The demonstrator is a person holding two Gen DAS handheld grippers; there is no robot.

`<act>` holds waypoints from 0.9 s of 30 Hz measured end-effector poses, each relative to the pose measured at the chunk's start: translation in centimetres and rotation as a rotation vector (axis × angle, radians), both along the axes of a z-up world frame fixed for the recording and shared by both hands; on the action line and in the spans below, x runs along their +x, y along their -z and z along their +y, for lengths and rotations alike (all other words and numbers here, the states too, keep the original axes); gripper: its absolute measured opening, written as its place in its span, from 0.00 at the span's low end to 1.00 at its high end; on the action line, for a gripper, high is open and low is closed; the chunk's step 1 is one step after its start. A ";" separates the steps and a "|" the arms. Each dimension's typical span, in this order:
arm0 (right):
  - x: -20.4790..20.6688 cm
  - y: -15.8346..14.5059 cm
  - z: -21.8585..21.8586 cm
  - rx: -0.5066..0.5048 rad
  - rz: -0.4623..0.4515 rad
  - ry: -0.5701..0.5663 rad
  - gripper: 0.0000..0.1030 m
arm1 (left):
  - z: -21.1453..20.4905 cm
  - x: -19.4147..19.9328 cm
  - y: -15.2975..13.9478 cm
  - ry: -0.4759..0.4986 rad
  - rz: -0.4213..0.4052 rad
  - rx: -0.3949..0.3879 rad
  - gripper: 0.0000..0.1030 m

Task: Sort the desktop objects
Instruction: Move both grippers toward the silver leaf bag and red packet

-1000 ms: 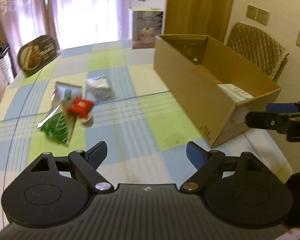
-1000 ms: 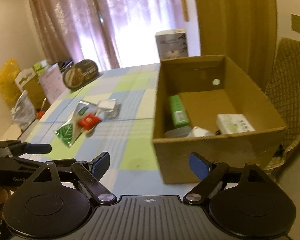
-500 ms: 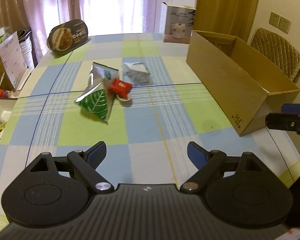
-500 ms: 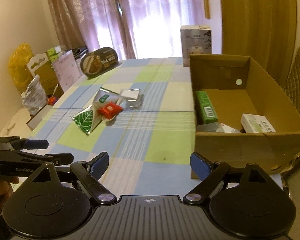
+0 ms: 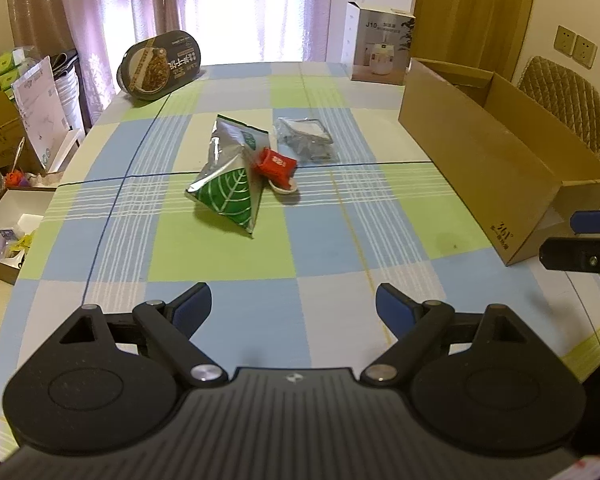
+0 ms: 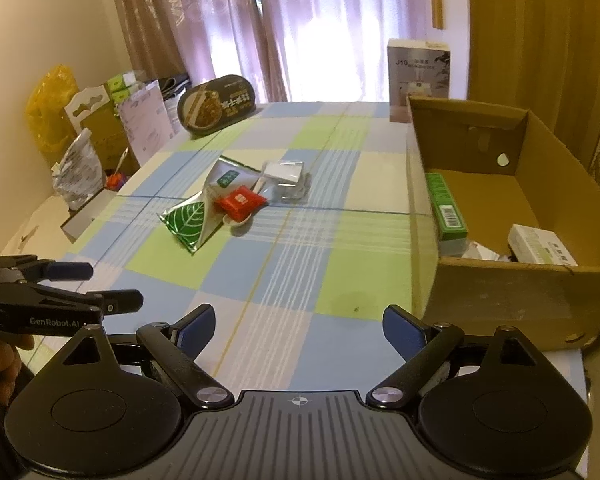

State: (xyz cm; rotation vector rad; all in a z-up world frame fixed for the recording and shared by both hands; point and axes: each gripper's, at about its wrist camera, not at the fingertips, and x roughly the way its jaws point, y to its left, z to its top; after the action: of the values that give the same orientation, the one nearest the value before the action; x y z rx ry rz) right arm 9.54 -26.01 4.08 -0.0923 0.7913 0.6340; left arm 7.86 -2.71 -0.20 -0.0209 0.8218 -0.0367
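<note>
Both the left gripper (image 5: 294, 304) and right gripper (image 6: 298, 322) are spread wide and hold nothing, the snack packets (image 5: 236, 176) (mid-frame, above them) well apart, the cardboard box (image 6: 500, 280) at right.

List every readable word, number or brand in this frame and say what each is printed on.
"J10": white product box at the table's far edge; the characters beside it are too small to read.
"GenRobot.AI": body of the left gripper, seen from the right wrist view.
Oval food tray: printed characters, too small to read.
Red packet: white print, blurred.
Cardboard box: dark stamp, unreadable.
Green carton: barcode only, no legible text.
</note>
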 end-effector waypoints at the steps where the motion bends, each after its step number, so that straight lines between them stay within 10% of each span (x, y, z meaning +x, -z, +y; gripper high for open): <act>1: 0.0 0.1 0.2 -0.001 0.003 -0.002 0.86 | 0.2 0.0 0.0 -0.003 0.001 0.001 0.84; 27: 5.0 3.3 8.8 -0.043 0.018 -0.133 0.86 | 5.9 5.9 2.1 0.007 0.028 0.055 0.84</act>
State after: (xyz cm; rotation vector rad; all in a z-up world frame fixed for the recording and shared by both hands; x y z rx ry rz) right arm 14.57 -17.16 0.79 -0.1803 0.8210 0.7448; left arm 13.76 3.20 -2.35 0.0335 0.8510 -0.0202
